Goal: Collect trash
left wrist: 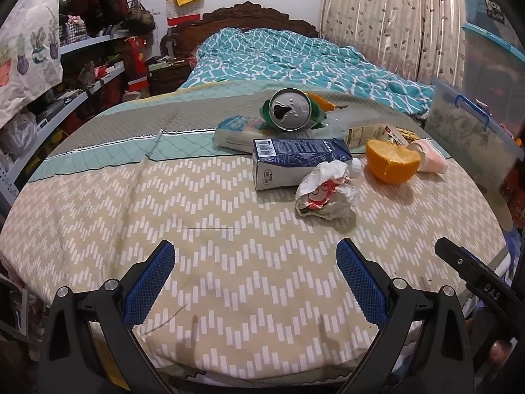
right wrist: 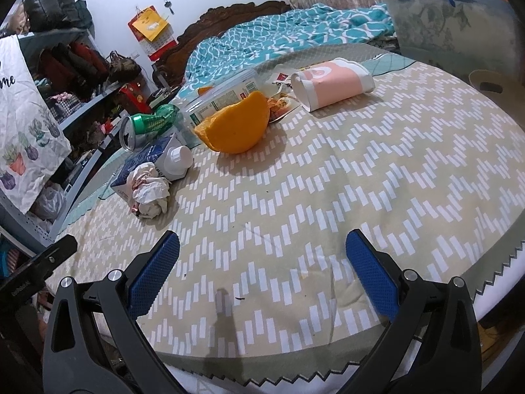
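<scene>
Both hand-held grippers are hovering low over the near edge of the bed, jaws spread wide and holding nothing: the left hand-held gripper (left wrist: 255, 287) and the right hand-held gripper (right wrist: 262, 277) are each pointing across the beige zigzag-patterned bedspread (left wrist: 131, 229) toward the litter.

As far as I can judge, collecting is only just starting, since all the trash is lying out and none is in a grip. A translucent plastic storage bin with a blue handle (right wrist: 436, 23) is standing far ahead and right of the right hand-held gripper, and it is probably the drop point.

Closest ahead of the left hand-held gripper, slightly right, a crumpled white-and-red paper wrapper (left wrist: 323, 190) is resting against a dark blue rectangular drink carton (left wrist: 295, 161). The carton is lying flat, its long axis running across the left hand-held gripper's line, white cap end to the right. Beyond it, a crushed green aluminium can (left wrist: 290, 110) is lying on its side with its opened top facing back toward that gripper. Right of the carton sits 1 hollowed orange peel half (left wrist: 392, 161), cut side up. Ahead of the right hand-held gripper, a pink-and-white paper cup (right wrist: 331, 87) is lying on its side, long axis crosswise, mouth to the left.
</scene>
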{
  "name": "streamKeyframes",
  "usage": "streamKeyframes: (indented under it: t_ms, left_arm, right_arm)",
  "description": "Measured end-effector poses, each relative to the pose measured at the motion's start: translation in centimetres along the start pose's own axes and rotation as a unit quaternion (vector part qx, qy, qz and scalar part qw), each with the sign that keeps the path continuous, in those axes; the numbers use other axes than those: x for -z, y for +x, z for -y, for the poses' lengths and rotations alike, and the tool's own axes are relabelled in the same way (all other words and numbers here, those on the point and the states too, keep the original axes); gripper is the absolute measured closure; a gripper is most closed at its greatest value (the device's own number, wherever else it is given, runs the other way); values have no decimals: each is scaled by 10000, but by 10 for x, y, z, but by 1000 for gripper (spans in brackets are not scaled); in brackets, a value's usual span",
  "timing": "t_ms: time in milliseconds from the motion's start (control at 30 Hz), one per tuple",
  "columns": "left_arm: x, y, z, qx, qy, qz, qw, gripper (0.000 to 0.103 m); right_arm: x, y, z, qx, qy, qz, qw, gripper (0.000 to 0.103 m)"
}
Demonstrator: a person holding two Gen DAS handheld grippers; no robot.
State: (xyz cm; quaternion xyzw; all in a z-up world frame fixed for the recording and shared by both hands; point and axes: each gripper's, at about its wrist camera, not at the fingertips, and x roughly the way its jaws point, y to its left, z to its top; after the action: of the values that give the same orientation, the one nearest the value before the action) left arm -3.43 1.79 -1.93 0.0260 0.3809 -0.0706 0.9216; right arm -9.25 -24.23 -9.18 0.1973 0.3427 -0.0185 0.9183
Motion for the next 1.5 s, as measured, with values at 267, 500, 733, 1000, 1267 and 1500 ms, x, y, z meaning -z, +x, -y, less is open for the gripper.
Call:
streamKeyframes:
  t_ms: [267, 500, 733, 1000, 1267, 1500]
  left_arm:
    - [-38, 22, -11, 734, -192, 108, 9971, 9]
    - [-53, 69, 37, 1153, 367, -412, 9918, 25]
    - [-48, 96, 67, 1107, 708, -675, 9890, 28]
    - [-48, 101, 70, 893, 781, -625, 9910, 51]
    - [-41, 74, 75, 1421, 979, -506, 9837, 58]
    - [-50, 70, 120, 2398, 1339, -679, 9592, 58]
  right_arm:
    - [-18, -2, -11, -186, -422, 71, 9989, 33]
    - [-69, 35, 9, -872, 356, -514, 9942, 42]
    - [-105, 80, -10, -696, 147, -705, 9950, 11]
    - [-106, 126, -43, 249, -1105, -1103, 9874, 6]
    - [-98, 87, -8, -529, -933, -766, 9913, 60]
    - [-82, 36, 53, -691, -379, -407, 9961, 68]
